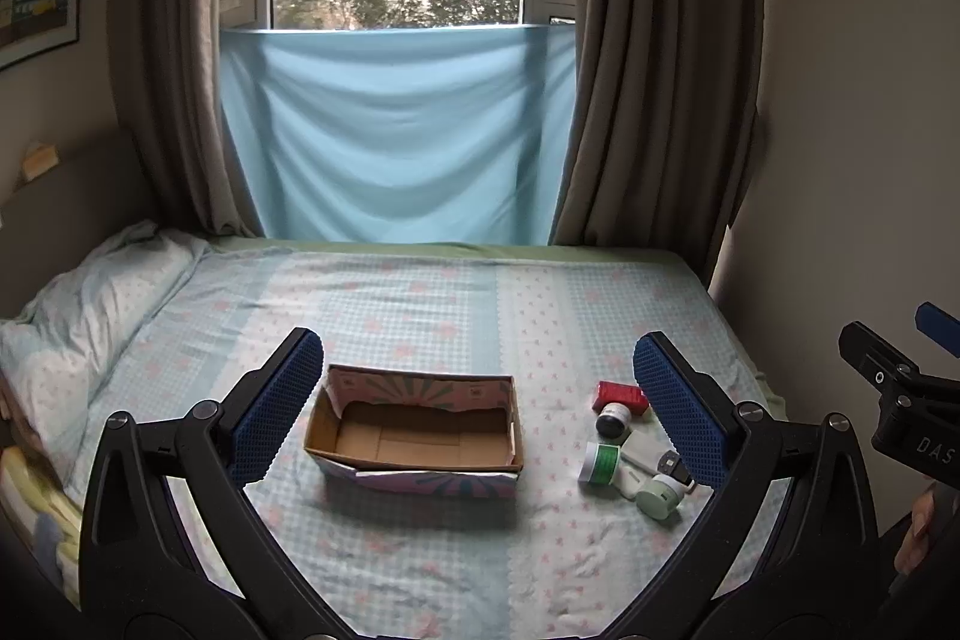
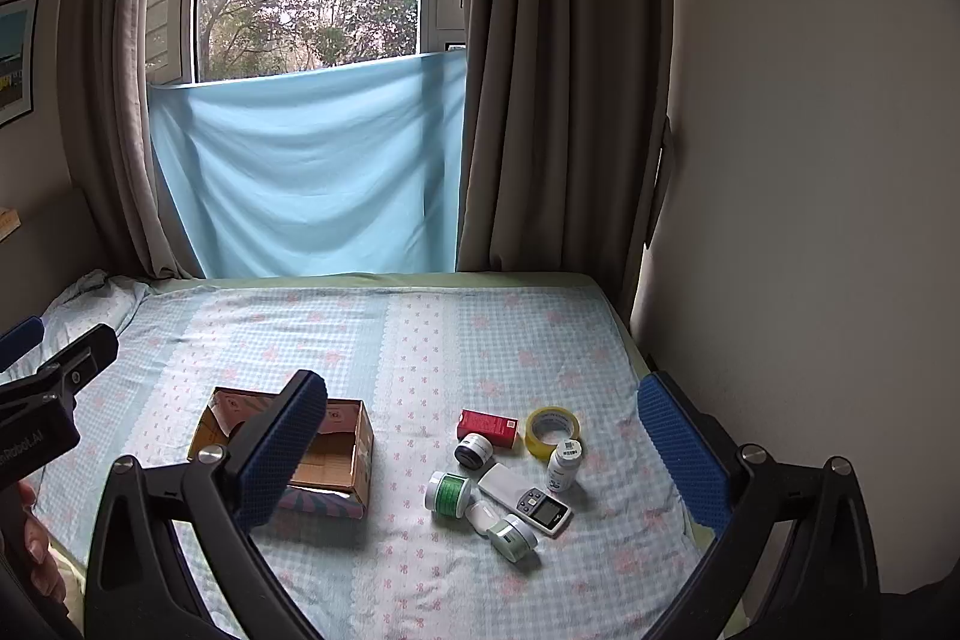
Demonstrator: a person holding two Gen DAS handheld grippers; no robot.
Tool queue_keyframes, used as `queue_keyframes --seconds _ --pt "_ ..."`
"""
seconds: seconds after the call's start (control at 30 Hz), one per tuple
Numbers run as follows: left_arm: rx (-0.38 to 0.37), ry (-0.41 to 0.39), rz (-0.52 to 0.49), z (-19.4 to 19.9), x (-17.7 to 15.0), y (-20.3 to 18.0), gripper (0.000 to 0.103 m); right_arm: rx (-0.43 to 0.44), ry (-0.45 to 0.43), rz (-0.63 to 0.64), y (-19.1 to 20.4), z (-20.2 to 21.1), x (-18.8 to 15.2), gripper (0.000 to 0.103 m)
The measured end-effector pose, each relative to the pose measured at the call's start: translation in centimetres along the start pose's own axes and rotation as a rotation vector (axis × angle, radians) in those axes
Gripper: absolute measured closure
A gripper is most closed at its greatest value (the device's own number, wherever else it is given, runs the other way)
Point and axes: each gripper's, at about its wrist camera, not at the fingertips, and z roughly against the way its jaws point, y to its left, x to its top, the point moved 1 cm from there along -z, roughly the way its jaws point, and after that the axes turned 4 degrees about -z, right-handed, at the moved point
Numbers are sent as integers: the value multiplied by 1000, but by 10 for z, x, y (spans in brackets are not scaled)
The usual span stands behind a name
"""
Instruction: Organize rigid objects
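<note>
Both the left hand-held gripper (image 1: 477,412) and the right hand-held gripper (image 2: 483,451) hang spread and empty above the bed (image 2: 420,340). Between the left one's fingers sits the empty cardboard box (image 1: 414,436). Ahead of the right lie the jars, red box (image 2: 487,427) and tape roll (image 2: 553,431); I'd take an outer piece first. Labels are unreadable.

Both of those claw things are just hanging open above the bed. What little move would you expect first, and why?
Probably the right gripper dips toward the cluster of small items, perhaps the yellow roll of tape at its far edge. Its jaws stand wide open with nothing between them, the open cardboard box looks empty, and every item lies outside it on the checked bedsheet.
</note>
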Motion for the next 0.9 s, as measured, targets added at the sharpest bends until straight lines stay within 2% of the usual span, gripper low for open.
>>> queue_keyframes --seconds 0.9 --pt "1 -1 8 -5 -3 1 1 0 2 1 2 -7 0 0"
